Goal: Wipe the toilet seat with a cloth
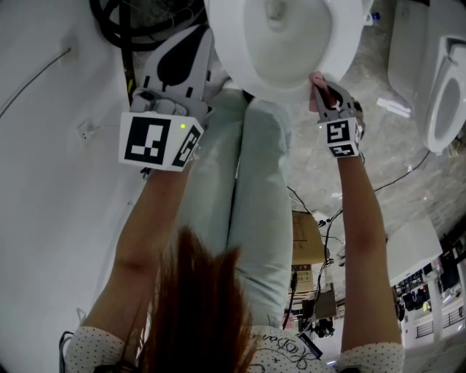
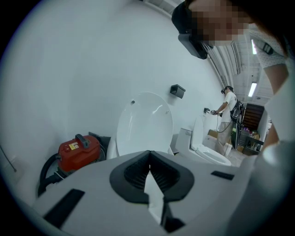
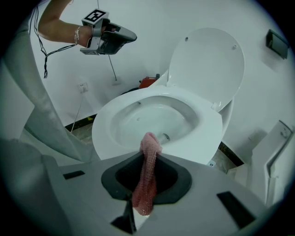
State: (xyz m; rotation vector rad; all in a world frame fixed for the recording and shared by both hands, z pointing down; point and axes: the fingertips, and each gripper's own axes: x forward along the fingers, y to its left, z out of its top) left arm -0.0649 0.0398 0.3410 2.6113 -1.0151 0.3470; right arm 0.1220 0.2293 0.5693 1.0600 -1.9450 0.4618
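The white toilet seat (image 3: 203,133) rings the open bowl, and the lid (image 3: 207,64) stands upright behind it. My right gripper (image 3: 150,154) is shut on a pink knitted cloth (image 3: 146,175), whose bunched tip rests at the seat's front rim. The head view shows the right gripper (image 1: 322,84) holding the cloth (image 1: 316,79) at the seat (image 1: 342,51), on its near right edge. My left gripper (image 1: 202,33) is raised left of the bowl, apart from it, shut with nothing between its jaws. In the left gripper view, that gripper (image 2: 150,154) points at the raised lid (image 2: 145,122).
A red vacuum (image 2: 78,150) with a black hose (image 1: 124,22) sits by the wall left of the toilet. A second toilet (image 1: 444,95) stands to the right. Cables and a cardboard box (image 1: 306,233) lie on the floor behind. Another person (image 2: 227,110) stands far off.
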